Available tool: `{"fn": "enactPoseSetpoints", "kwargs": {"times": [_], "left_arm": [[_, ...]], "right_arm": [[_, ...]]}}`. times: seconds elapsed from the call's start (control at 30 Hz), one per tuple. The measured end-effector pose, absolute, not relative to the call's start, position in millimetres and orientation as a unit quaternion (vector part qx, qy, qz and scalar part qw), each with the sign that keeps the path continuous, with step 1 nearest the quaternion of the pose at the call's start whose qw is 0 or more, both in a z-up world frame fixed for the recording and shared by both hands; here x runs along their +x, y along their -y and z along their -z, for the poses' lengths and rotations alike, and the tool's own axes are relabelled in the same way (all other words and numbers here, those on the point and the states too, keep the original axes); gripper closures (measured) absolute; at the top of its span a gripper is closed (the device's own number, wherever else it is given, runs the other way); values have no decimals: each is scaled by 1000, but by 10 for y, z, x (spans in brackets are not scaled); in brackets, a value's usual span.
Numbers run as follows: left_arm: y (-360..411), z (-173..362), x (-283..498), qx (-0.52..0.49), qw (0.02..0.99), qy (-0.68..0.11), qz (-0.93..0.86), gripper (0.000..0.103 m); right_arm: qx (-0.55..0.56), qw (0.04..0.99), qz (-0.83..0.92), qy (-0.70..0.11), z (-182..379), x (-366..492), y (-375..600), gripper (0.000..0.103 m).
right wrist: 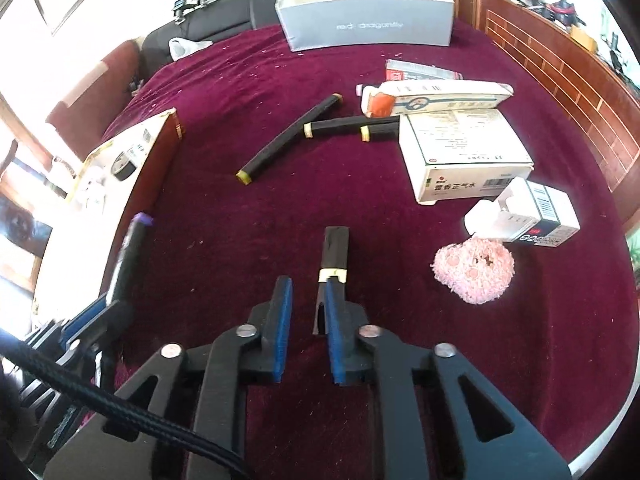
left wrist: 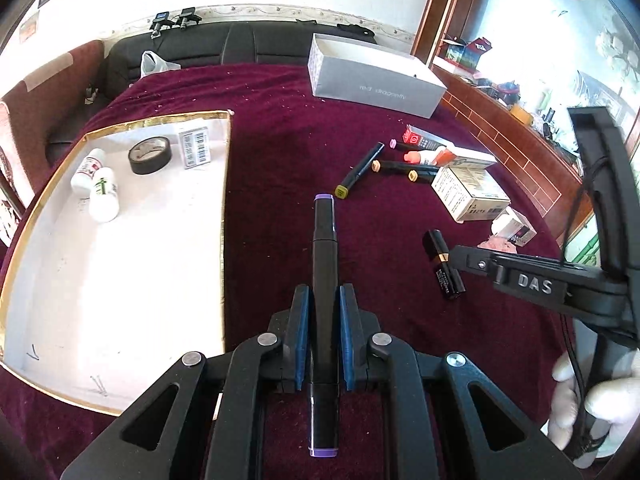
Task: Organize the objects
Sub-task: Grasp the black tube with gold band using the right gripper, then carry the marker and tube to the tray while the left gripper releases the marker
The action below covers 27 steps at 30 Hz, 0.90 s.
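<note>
While the left hand-held gripper (left wrist: pixel 323 336) is clamped on a purple-capped marker (left wrist: pixel 324 264), pads pressing its barrel near mid-length, the marker hangs above the maroon cloth (left wrist: pixel 280 152), just right of the white tray (left wrist: pixel 222 216). That tray already holds two bottles (left wrist: pixel 98 186), a tape roll (left wrist: pixel 150 155) and a small box (left wrist: pixel 195 148).

The right hand-held gripper (right wrist: pixel 306 334) stands partly open around a black lipstick tube (right wrist: pixel 334 264); one pad touches it, the other stands clear, so no firm grip is evident.

Recommended: carry the marker over the tray wall with its tip clear of the gold rim, lower it into bare floor, and release only when low. Three markers (right wrist: pixel 288 140) and several cartons (right wrist: pixel 460 152) remain unsorted on the cloth.
</note>
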<state>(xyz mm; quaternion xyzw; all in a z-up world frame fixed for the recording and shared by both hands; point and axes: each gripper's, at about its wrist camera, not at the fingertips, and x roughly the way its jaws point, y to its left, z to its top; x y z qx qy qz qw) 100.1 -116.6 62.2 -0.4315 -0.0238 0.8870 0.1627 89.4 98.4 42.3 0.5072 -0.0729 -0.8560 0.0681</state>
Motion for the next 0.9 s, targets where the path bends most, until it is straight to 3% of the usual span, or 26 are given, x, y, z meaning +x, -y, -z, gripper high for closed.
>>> {"fn": "enactPoseSetpoints", "kwargs": {"times": [0.07,0.27,0.33,0.4,0.9], "left_arm": [[1190,-625,1014,-432,163,26,-887,91],[1216,-607,1015,-434,163,29,-886,91],[1231,-603,1004,-434,163,31,-885,91],[1253,-600,1009,-434,161,31,-886,91],[1725,-801,968,-424,143,63,-892,91]], "right_arm": [[515,57,852,79,-368,837,-1028,58],[520,45,851,57,-205,681,-1000,58],[521,39,851,45,-143,640,-959,67],[513,27,857,26,-131,643,-933,87],[493,129,854,105,-568,798,-905,88]]}}
